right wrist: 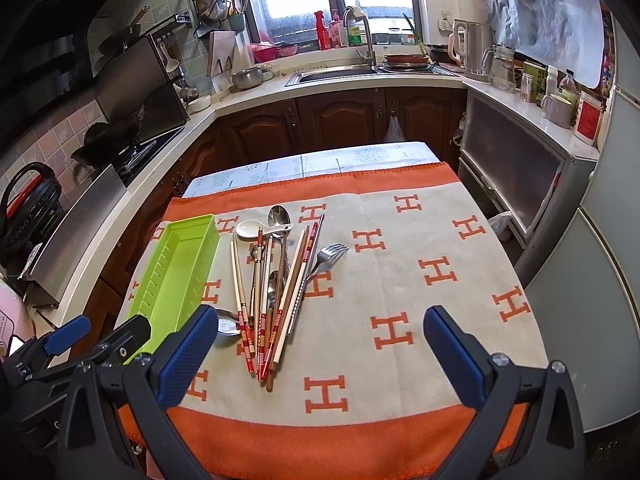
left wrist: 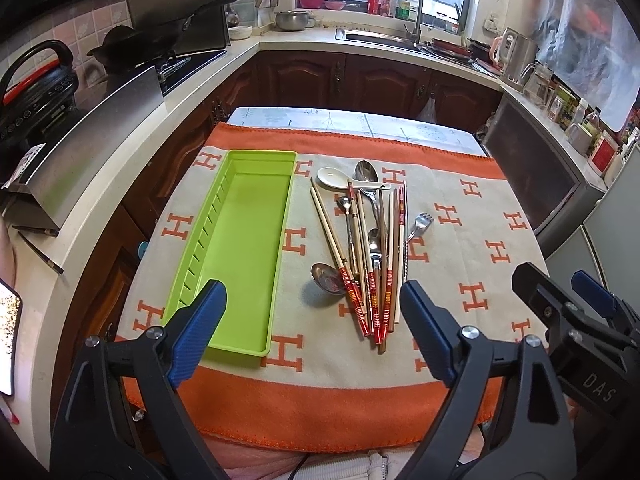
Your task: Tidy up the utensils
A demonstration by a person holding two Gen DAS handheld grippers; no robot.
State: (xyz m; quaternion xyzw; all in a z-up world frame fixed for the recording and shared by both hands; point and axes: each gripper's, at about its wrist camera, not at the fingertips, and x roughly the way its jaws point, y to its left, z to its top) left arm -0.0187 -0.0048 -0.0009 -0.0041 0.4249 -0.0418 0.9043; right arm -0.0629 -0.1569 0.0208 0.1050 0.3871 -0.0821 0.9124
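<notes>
Hovering low at the near edge of the counter, the left hand-held gripper has its jaws spread wide with nothing between the blue pads, and the right hand-held gripper is the same deal, fully released and empty, so neither one has grabbed anything. Using the green tray as the anchor: it sits lengthwise on the orange-and-beige blanket that covers the counter, and the left hand-held gripper is lined up roughly over the tray's near end and the gap just right of it. The tray looks completely bare inside, only the row of slots along its left wall. Everything that needs sorting is in one loose heap just right of the tray, close to it but not touching: a fan of chopsticks with red-banded ends pointing toward the camera, a white ceramic spoon at the far end of the heap, a big metal spoon next to that, a couple of smaller metal spoons mixed in, another spoon lying at the near-left of the pile closest to the tray, and a small fork on the side of the heap away from the tray. So progress-wise I'd call it zero: nothing is in the tray, the whole pile is left to move, and the chopsticks overlapping the spoons will probably need picking off one by one.
</notes>
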